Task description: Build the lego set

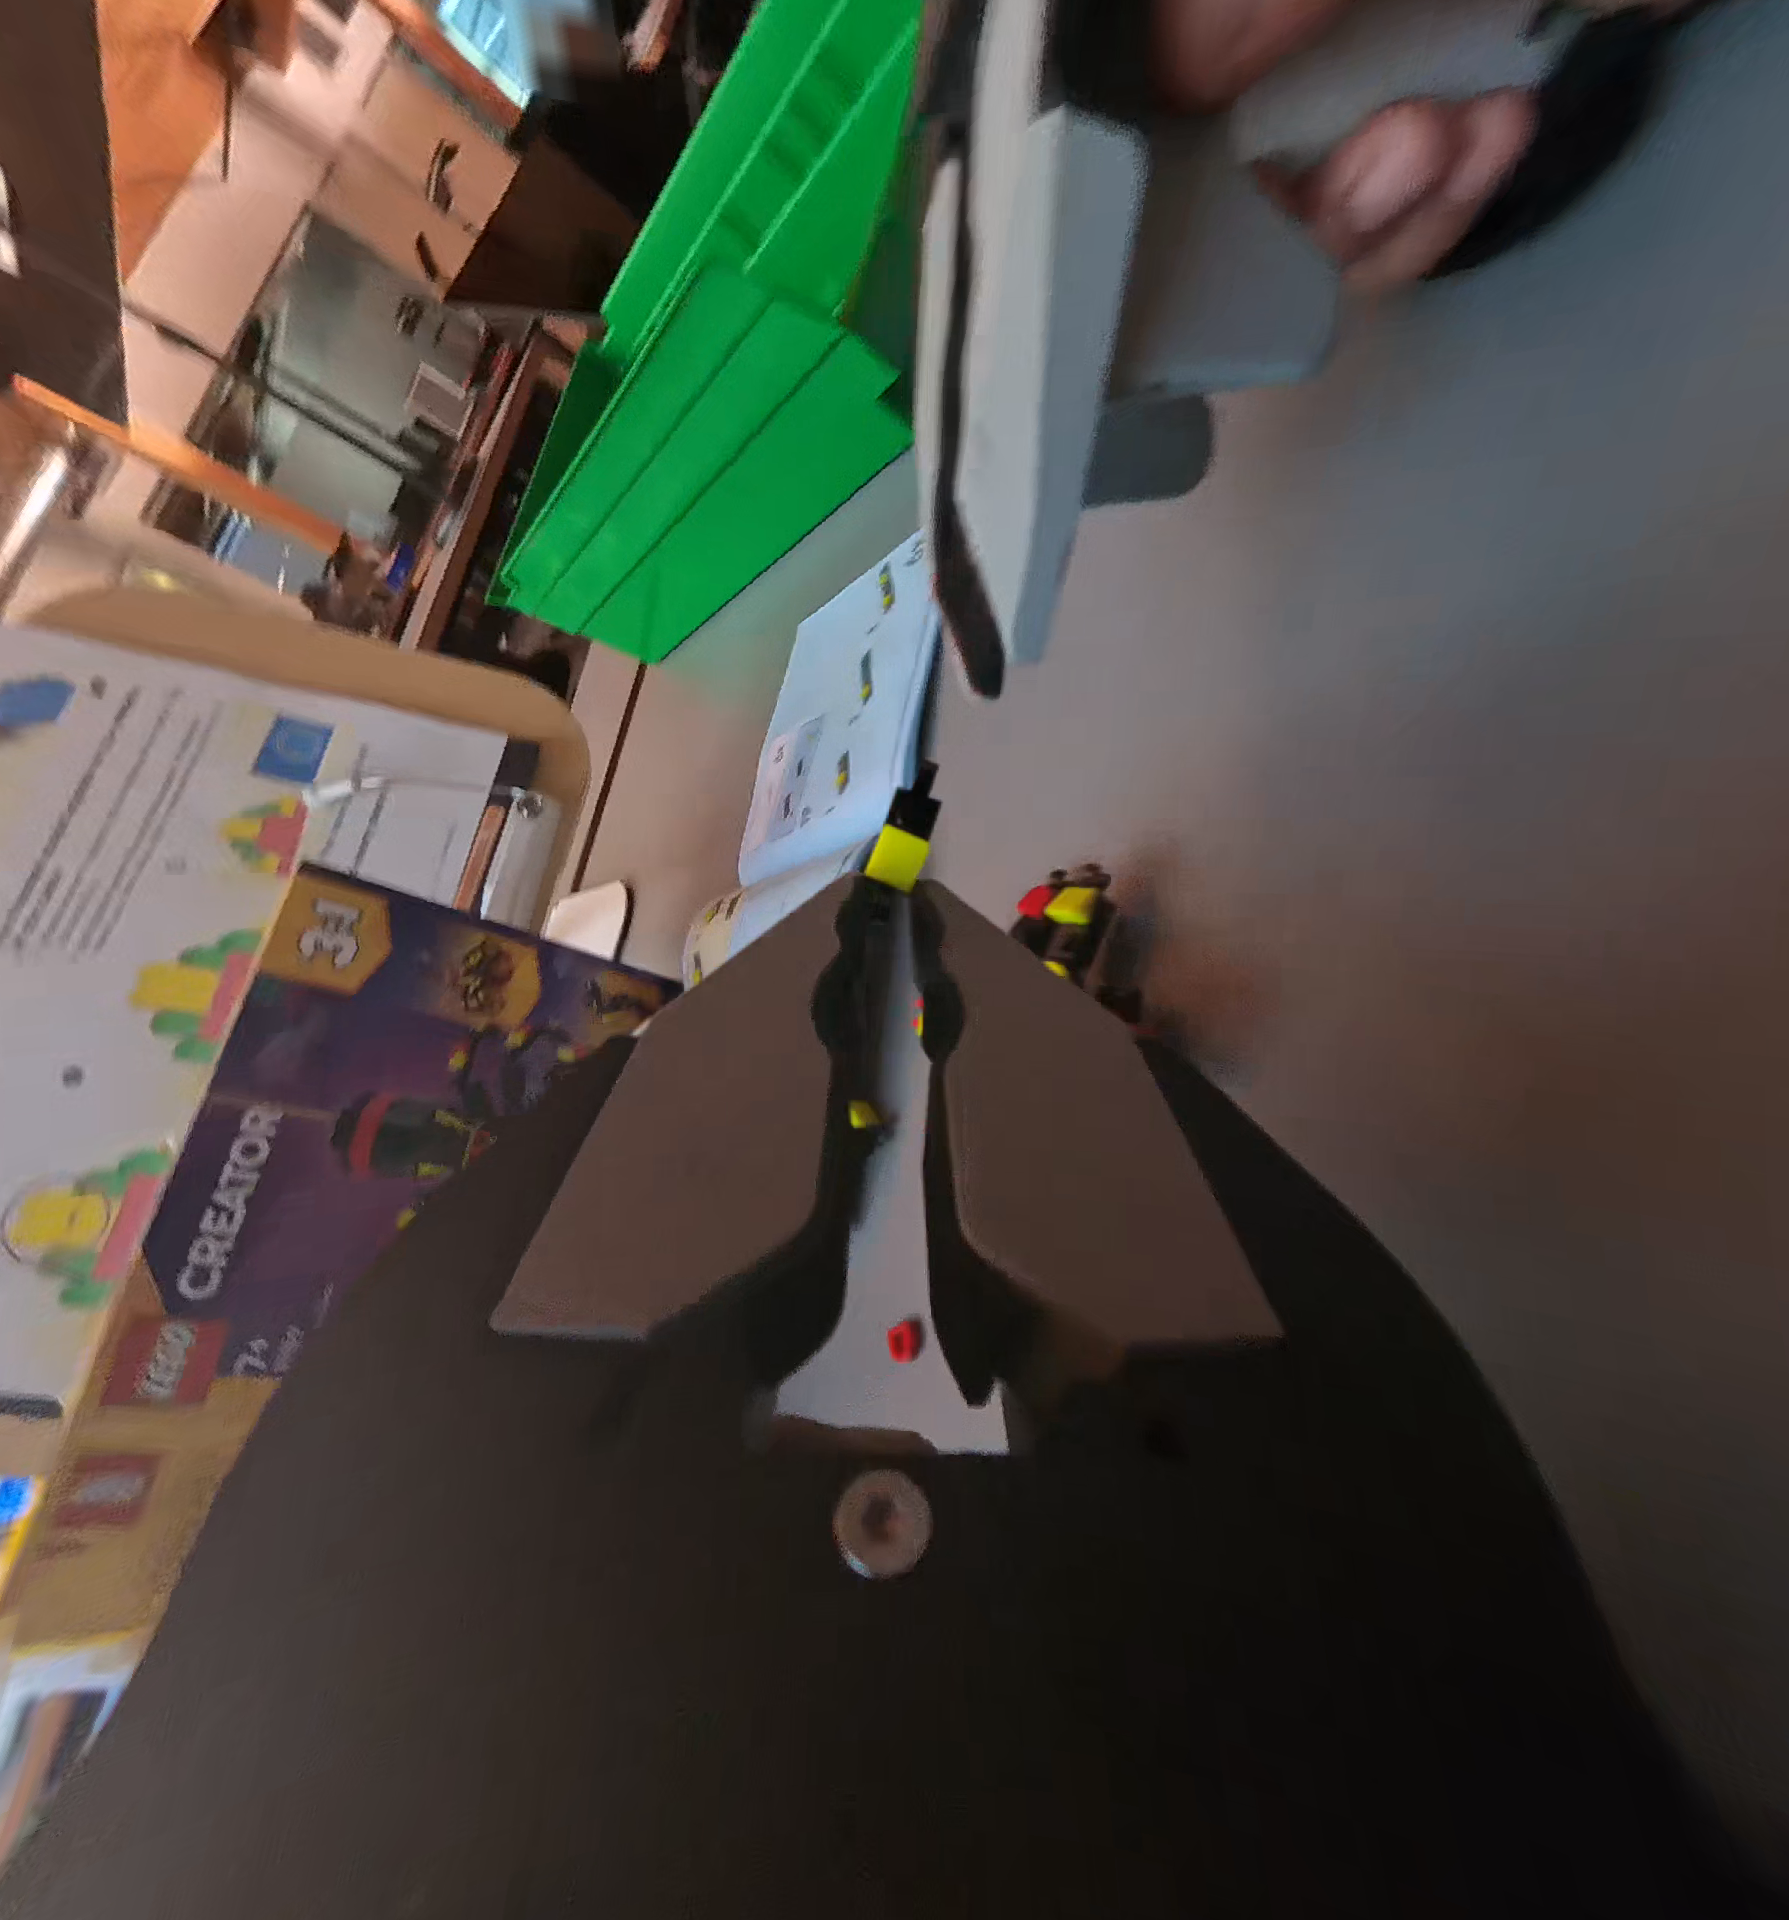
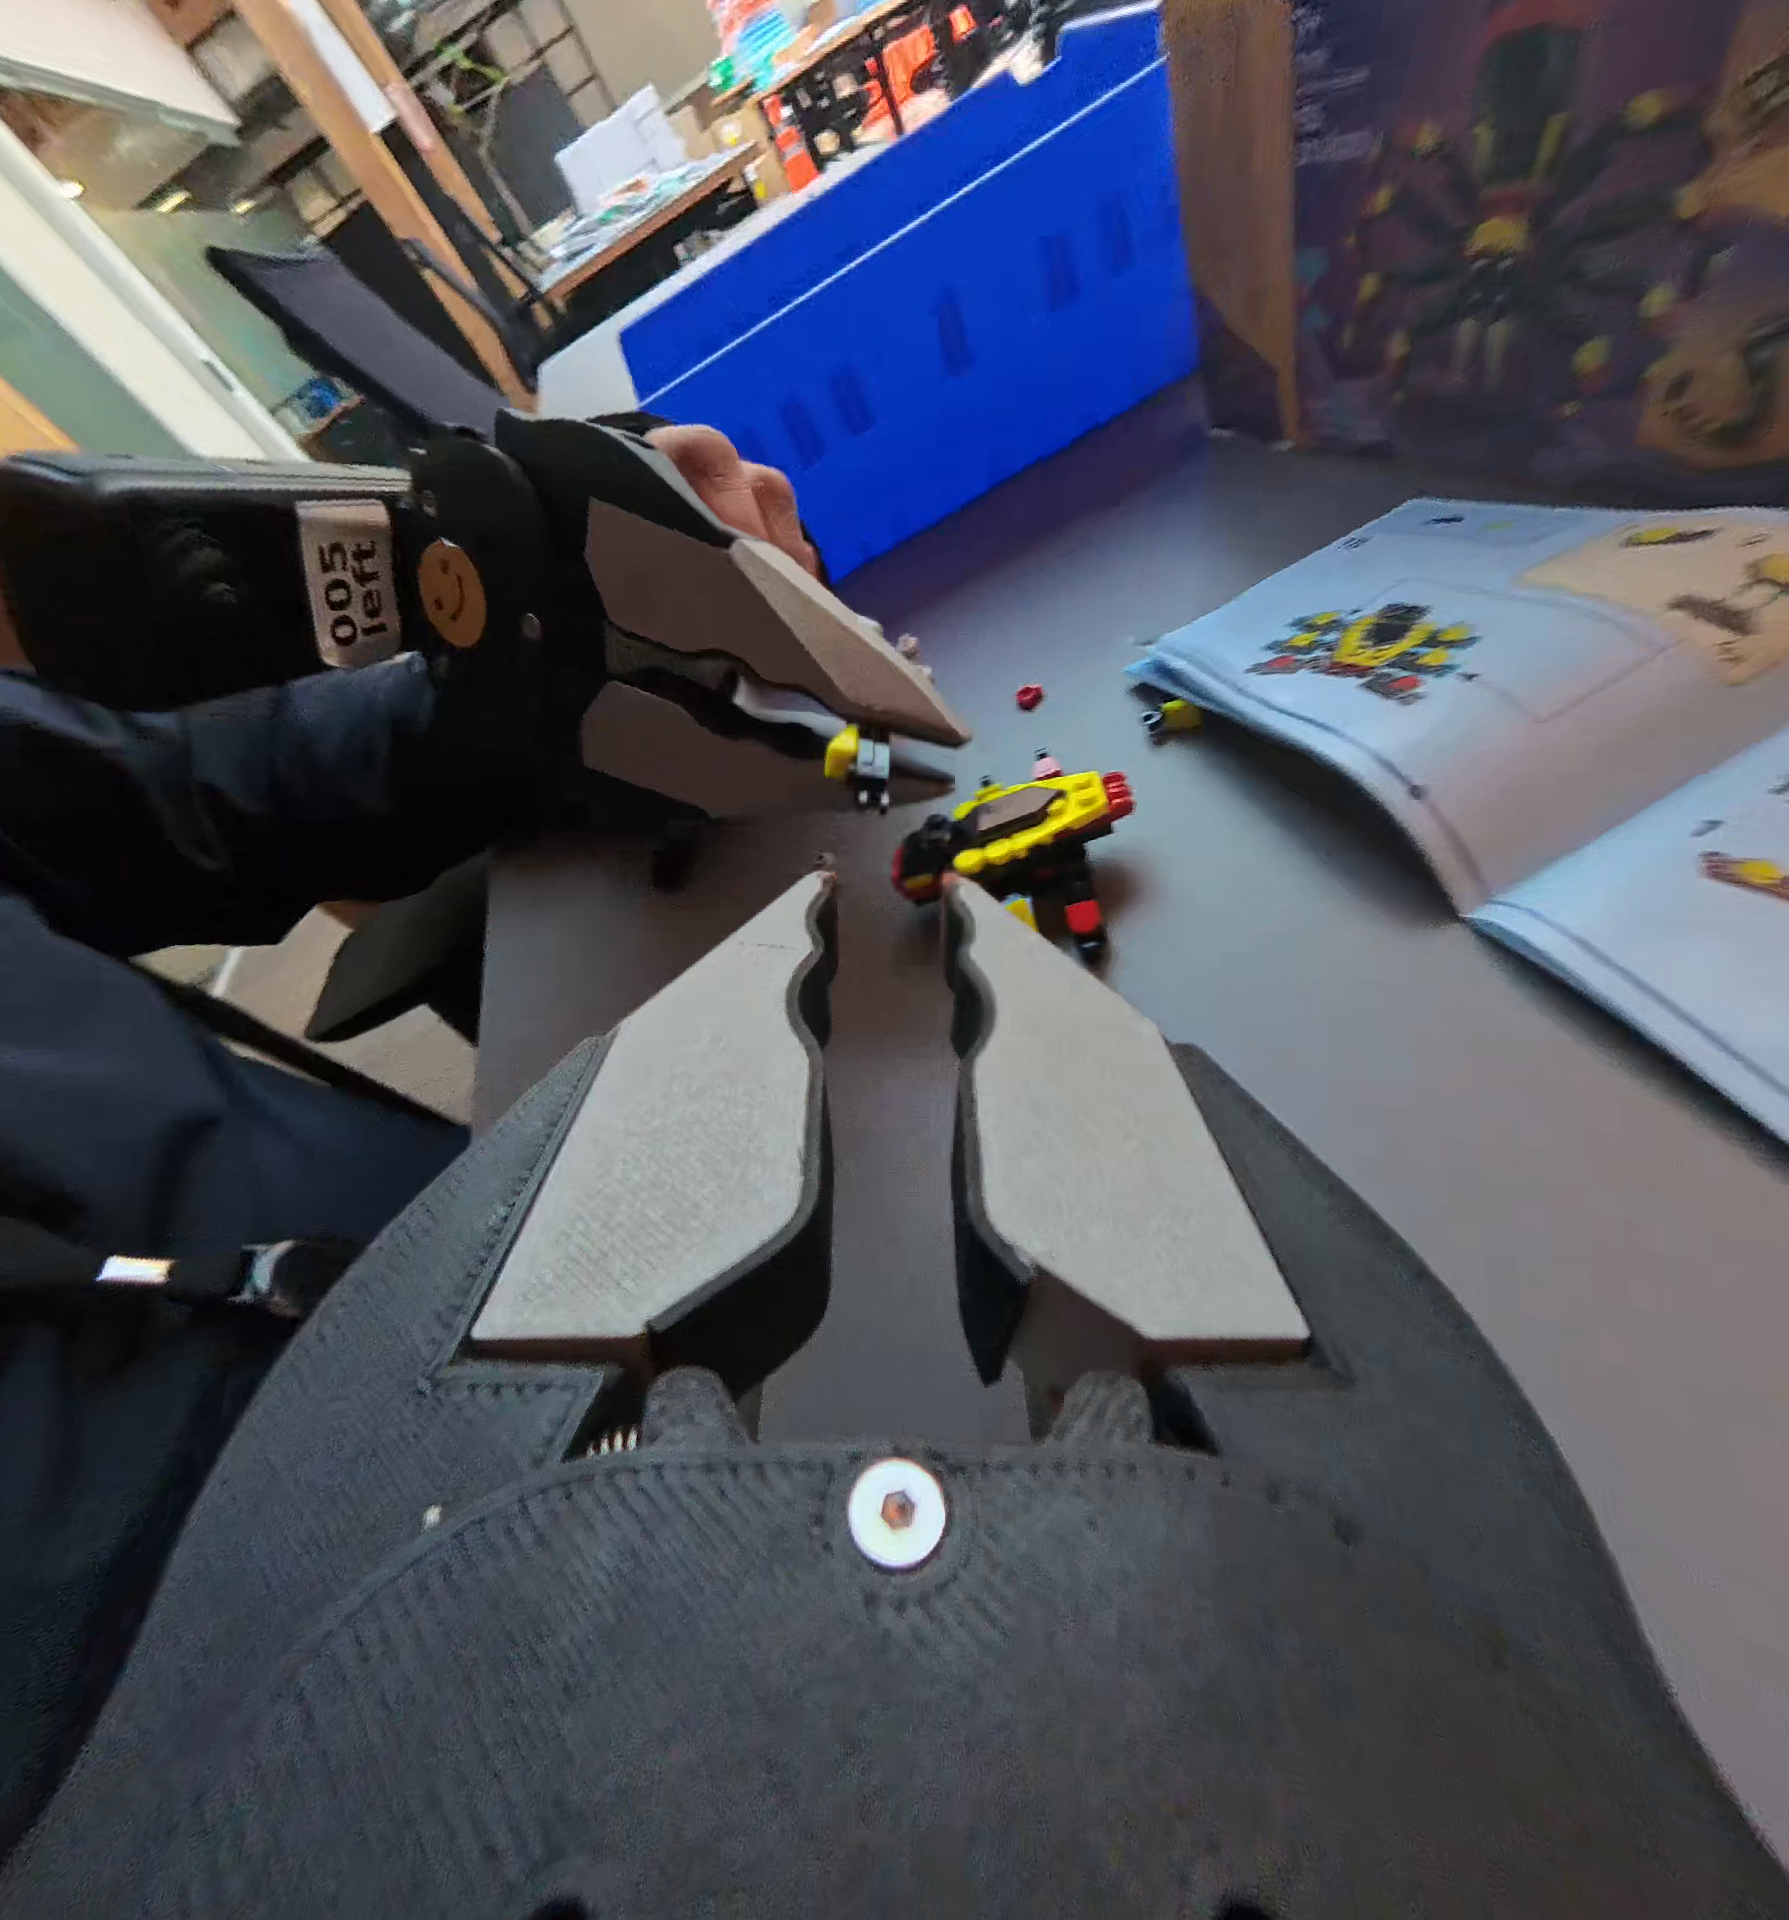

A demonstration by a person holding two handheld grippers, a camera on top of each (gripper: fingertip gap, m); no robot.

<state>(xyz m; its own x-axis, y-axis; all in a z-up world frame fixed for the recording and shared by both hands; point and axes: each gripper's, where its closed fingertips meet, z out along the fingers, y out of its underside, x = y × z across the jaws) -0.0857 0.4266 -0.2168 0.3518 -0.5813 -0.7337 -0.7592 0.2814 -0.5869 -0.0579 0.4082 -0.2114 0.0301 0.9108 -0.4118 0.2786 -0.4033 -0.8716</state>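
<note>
Lego model point(image 2: 1015, 836), yellow/black/red, sits on the surface point(image 2: 1389, 1143) just past the right claw point(image 2: 888, 883), whose jaws are apart w/ nothing between. Left claw point(image 2: 895, 753), just left of the model, is clamped on a small yellow-black sub-assembly point(image 2: 859, 764). Step looks like attaching it; next needs the right claw to steady the model.

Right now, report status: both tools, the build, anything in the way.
Left tool shut on small yellow-black piece. Right tool open, empty, short of the model. Loose red stud nearby; nothing blocking.

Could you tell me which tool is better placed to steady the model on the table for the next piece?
Right, probably. The right tool is open and empty, just short of the model. The left tool is shut on a small piece.
</note>
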